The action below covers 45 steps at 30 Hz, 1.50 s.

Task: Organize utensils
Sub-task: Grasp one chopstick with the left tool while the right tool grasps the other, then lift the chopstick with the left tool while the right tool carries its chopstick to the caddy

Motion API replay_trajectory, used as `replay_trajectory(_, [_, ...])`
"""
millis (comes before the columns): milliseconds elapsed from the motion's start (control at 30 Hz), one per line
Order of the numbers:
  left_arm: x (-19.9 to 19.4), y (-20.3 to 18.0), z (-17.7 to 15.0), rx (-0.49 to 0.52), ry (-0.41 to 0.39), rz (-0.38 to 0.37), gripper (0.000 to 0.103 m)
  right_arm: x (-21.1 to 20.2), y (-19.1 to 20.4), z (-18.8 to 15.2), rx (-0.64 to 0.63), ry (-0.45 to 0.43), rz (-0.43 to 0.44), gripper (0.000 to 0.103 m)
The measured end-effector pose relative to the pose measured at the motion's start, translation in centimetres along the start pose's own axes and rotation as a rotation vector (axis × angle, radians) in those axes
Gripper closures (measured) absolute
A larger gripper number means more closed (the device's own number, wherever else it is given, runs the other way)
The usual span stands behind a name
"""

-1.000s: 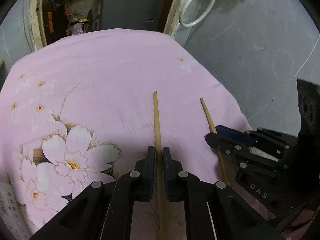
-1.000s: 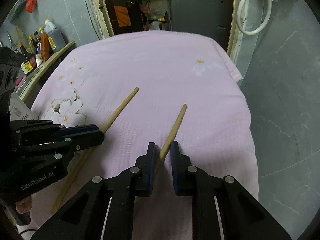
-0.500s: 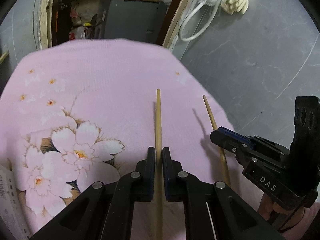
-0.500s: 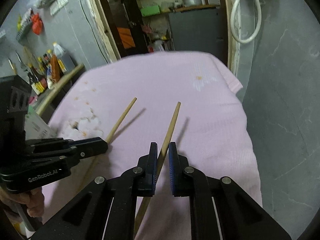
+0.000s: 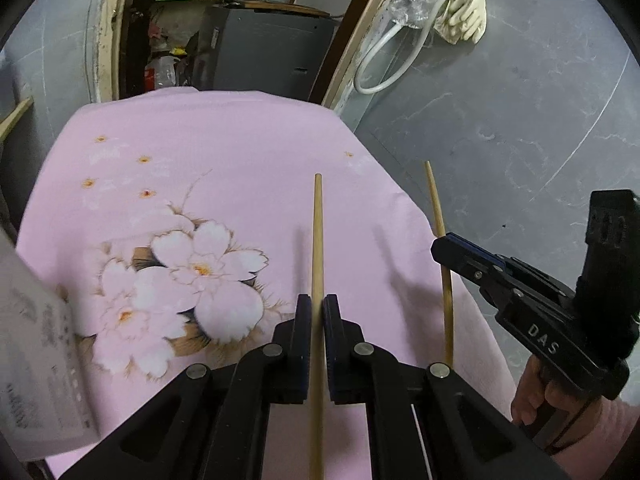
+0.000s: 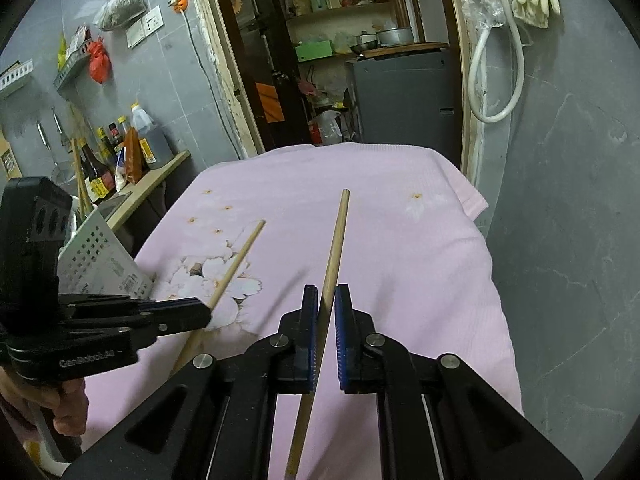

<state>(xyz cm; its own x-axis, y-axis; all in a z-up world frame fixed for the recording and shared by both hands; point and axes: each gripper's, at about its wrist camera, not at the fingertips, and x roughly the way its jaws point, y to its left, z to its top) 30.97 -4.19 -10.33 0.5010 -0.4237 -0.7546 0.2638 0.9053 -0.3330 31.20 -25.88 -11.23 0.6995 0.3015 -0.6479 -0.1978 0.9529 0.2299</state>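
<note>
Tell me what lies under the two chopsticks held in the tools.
Under both chopsticks lies only the pink flowered cloth, with their faint shadows on it. Whatever the cloth is spread over is covered, so it cannot be seen.

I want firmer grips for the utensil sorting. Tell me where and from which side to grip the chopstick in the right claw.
Grip the chopstick on its thick rear half, about where the right claw is shut on it now. Come from behind, pointing along its length, a pad on each side. It is a thin round stick that tapers forward, so the tip would likely slip.
</note>
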Motion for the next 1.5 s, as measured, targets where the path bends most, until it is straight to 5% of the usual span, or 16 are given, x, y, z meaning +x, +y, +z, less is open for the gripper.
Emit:
replay_trajectory(267, [-2.9, 0.8, -0.7, -0.008, -0.053, 0.008, 0.097, -0.8, 1.9, -0.1, -0.036, -0.024, 0.025, 0.097])
replay_trajectory(467, [-0.2, 1.9, -2.1, -0.041, 0.075, 0.039, 0.097, 0.5, 2.7, -0.3, -0.044, 0.038, 0.014, 0.097])
replay_trajectory(667, [3.2, 3.0, -3.4, -0.071, 0.214, 0.1, 0.096, 4.2, 1.5, -0.2, 0.006, 0.203, -0.006, 0.097])
replay_trajectory(900, [4.0, 2.7, -3.1, -0.046, 0.268, 0.123, 0.095, 7.9, 0.0, -1.6, 0.081, 0.361, -0.018, 0.097])
replay_trajectory(1133, [5.0, 2.4, -2.0, 0.001, 0.337, 0.145, 0.095, 8.6, 0.6, -2.3, 0.037, 0.41, -0.033, 0.095])
replay_trajectory(1400, [5.9, 0.5, -2.1, 0.042, 0.317, 0.192, 0.096, 8.5, 1.9, -1.9, -0.058, 0.418, -0.078, 0.095])
replay_trajectory(1500, [6.0, 1.0, -2.0, -0.056, 0.293, 0.109, 0.097, 8.2, 0.6, -1.7, 0.029, 0.414, -0.022, 0.096])
